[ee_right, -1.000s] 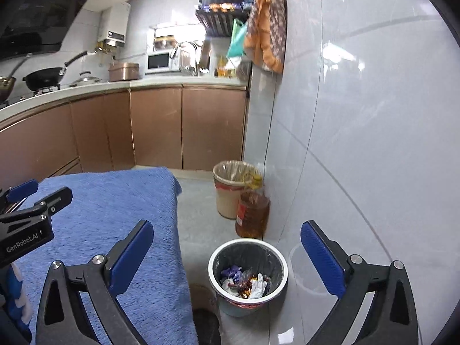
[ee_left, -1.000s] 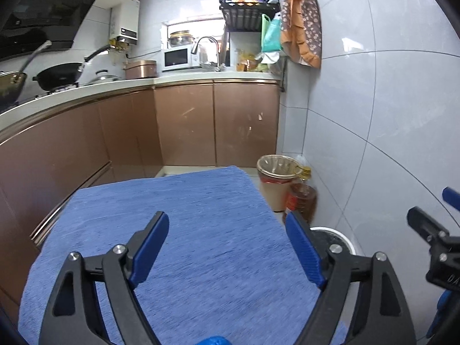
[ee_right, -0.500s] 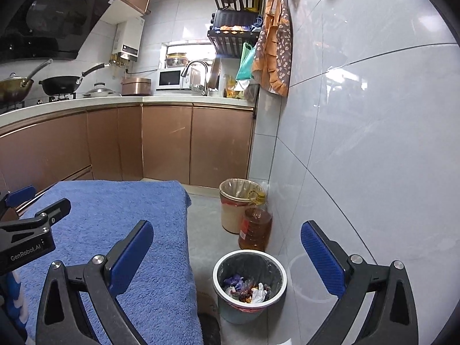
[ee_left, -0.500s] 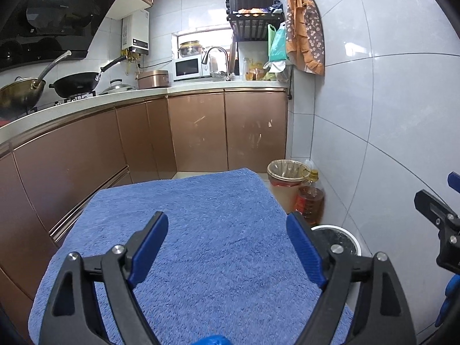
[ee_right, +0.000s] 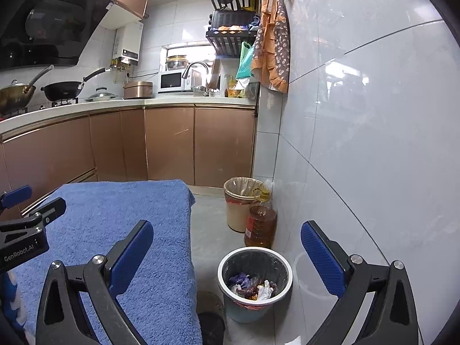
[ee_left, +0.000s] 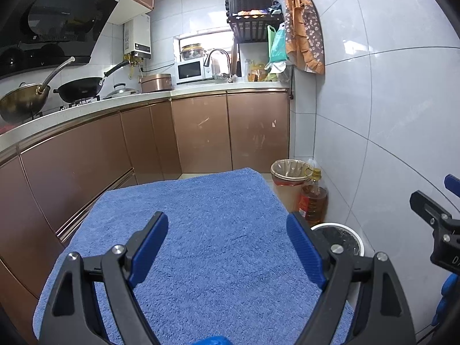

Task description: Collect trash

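Both grippers, left (ee_left: 227, 247) and right (ee_right: 227, 254), jaws released, empty, above blue-towel bench (ee_left: 218, 230). Trash (ee_right: 253, 286) lies in bin (ee_right: 230, 261) on floor beside bench.

Fuzzy blue terry cloth (ee_left: 218, 230); glossy wall tiles (ee_right: 373, 143); plastic-lined bin (ee_right: 254, 283); coppery sheen cabinets (ee_left: 201, 135)

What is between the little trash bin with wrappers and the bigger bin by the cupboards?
In the right wrist view, an oil bottle stands between the small bin and the bigger bin.
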Demonstrator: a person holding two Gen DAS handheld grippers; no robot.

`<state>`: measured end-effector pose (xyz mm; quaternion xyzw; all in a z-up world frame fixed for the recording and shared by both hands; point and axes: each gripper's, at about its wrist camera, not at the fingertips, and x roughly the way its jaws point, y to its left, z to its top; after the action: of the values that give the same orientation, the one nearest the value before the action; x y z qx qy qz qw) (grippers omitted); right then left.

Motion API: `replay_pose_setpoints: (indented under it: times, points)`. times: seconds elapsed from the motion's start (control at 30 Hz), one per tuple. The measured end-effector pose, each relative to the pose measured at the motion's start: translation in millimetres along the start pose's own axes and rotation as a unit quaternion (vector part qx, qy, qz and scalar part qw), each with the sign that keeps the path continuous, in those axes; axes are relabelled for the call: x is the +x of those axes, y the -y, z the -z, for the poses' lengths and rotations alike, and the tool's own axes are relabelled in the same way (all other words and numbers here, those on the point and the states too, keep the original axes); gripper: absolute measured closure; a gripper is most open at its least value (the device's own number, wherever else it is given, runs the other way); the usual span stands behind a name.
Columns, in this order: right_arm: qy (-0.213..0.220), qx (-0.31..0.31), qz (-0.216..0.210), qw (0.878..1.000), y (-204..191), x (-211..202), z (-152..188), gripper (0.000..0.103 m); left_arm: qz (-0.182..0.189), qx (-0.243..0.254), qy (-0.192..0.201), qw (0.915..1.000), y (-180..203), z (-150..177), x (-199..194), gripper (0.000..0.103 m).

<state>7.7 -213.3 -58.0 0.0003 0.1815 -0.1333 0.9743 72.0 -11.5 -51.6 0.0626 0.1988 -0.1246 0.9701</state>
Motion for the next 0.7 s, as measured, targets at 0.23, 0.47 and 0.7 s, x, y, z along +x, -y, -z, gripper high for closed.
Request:
replay_pose_setpoints:
  times: [0.23, 0.47, 0.7]
  points:
    - [-0.006, 0.008, -0.002, 1.000, 6.5, 3.6, 5.8, 0.000, -0.009, 0.007, -0.002, 0.9999, 7.7, 1.0, -1.1, 0.019]
    - [-0.010, 0.010, -0.006, 1.000, 7.7, 4.9, 8.2, 0.000, -0.015, 0.018, -0.001, 0.9997, 14.6, 2.4, -2.7, 0.019]
    - [-0.012, 0.012, -0.010, 1.000, 10.4, 7.0, 8.2, 0.000, -0.023, 0.019, 0.002, 0.9995, 13.4, 2.5, -4.5, 0.019]
